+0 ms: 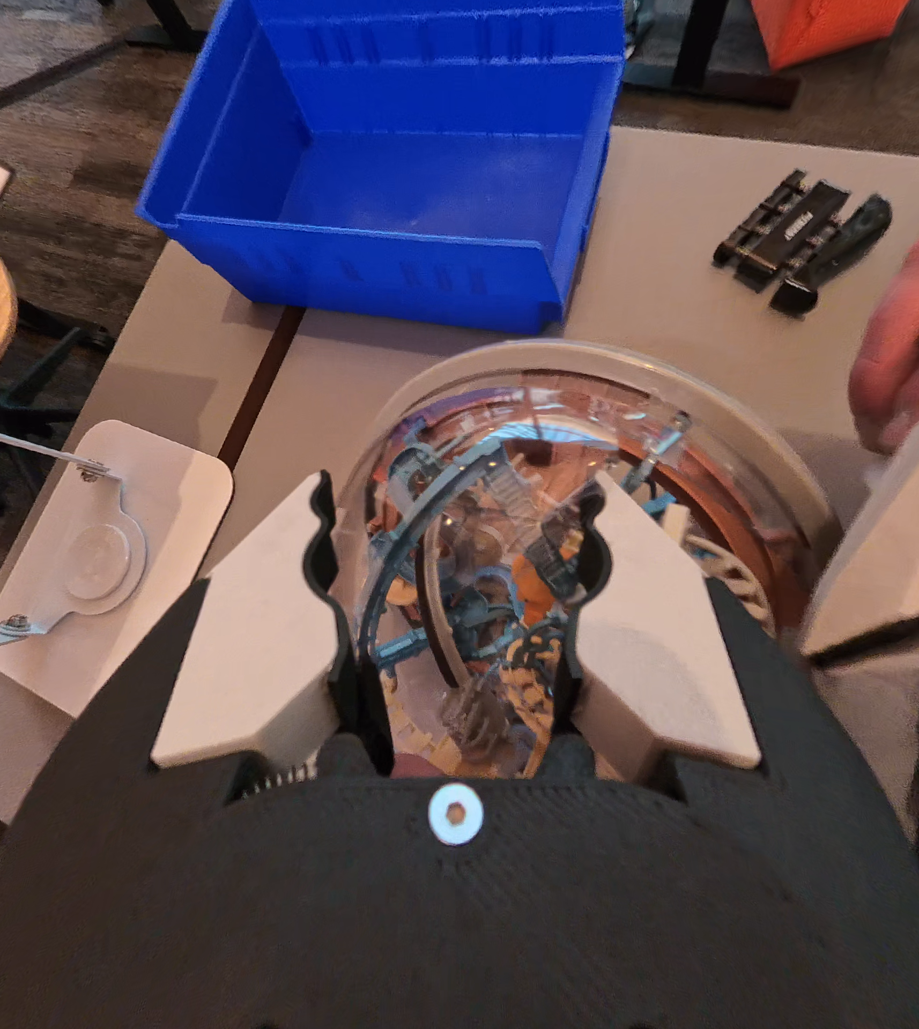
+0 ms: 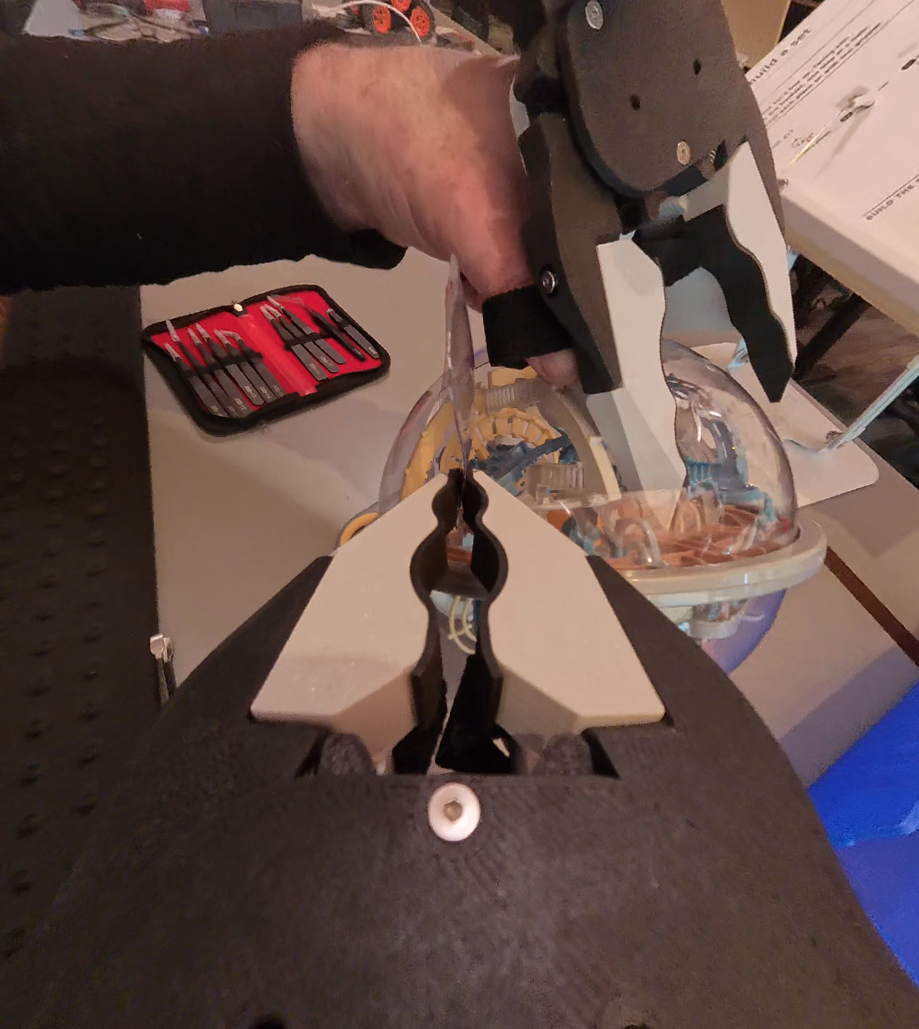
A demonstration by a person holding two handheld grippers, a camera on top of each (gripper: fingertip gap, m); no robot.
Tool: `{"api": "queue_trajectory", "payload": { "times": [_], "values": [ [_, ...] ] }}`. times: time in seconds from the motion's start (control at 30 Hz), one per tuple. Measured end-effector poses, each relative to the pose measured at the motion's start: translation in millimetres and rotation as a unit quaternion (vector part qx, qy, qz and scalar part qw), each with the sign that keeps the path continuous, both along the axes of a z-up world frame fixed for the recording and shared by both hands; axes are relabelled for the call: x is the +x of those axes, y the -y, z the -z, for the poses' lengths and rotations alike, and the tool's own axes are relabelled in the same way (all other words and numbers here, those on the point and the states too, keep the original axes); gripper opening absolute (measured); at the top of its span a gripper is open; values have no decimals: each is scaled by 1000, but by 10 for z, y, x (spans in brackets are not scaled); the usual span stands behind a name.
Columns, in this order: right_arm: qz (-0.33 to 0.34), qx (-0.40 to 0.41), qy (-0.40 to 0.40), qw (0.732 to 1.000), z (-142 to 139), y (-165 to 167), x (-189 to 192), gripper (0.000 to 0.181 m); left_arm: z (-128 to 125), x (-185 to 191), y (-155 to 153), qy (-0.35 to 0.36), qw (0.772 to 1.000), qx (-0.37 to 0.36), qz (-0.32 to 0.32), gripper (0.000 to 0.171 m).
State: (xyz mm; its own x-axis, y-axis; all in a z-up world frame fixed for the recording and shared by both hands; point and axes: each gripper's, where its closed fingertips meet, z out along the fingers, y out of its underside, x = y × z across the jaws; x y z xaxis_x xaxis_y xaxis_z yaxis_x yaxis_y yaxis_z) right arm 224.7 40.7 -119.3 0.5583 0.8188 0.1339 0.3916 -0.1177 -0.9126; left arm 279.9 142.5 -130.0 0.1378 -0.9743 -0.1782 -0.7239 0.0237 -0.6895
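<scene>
The left gripper (image 1: 460, 534) straddles the top of a clear maze ball (image 1: 585, 445), its 2 fingers spread wide against the dome's sides, apparently steadying it on the pale table (image 1: 446, 356). The ball sits near the table's middle, just in front of a blue bin (image 1: 390, 184). The right gripper (image 2: 462, 490) is squeezed closed on a thin clear plastic strip (image 2: 460, 345) that rises beside the ball, gripped at the fingertips, probably because it is so slim. A person's hand (image 2: 412, 150) works the left tool's trigger. An opened red-lined tweezer case (image 2: 265, 356) lies well apart, out of the way
</scene>
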Motion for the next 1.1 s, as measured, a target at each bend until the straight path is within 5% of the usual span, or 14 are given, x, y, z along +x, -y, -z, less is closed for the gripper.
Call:
{"api": "queue_trajectory", "payload": {
  "times": [0.2,0.27,0.33,0.43,0.57,0.7,0.8,0.97,1.0,1.03,1.1],
  "values": [
    [-41,-11,-3,999,-7,58,-107,0,-302,-96,75,-41,997,51,41,91],
    [-50,-10,-7,999,-43,76,-109,0,-426,-129,164,-6,998,-18,64,74],
    [-54,-20,-2,998,-43,75,-88,0,-627,-217,247,31,994,-54,91,82],
    [-87,-41,-15,995,-59,96,-86,0,-835,-384,774,64,968,-115,214,80],
    [-114,-59,-20,992,-84,85,-80,0,-508,-576,1195,-16,949,-84,305,78],
    [-142,-73,-23,987,-128,124,-151,0,-98,-539,1165,-69,951,11,301,27],
    [-131,-94,-58,985,-182,98,-116,0,-173,-511,1141,-34,954,43,294,10],
    [-91,-90,-83,988,-266,148,-38,1,-220,-489,1207,12,960,46,277,8],
    [-88,-88,-94,988,-308,173,-3,30,-218,-495,1202,20,962,39,270,10],
    [-95,-82,-99,987,-353,230,30,40,-218,-502,1207,30,962,31,268,10],
    [-68,-60,-94,991,-422,228,132,42,-228,-508,1215,44,962,29,267,8]
  ]
}}
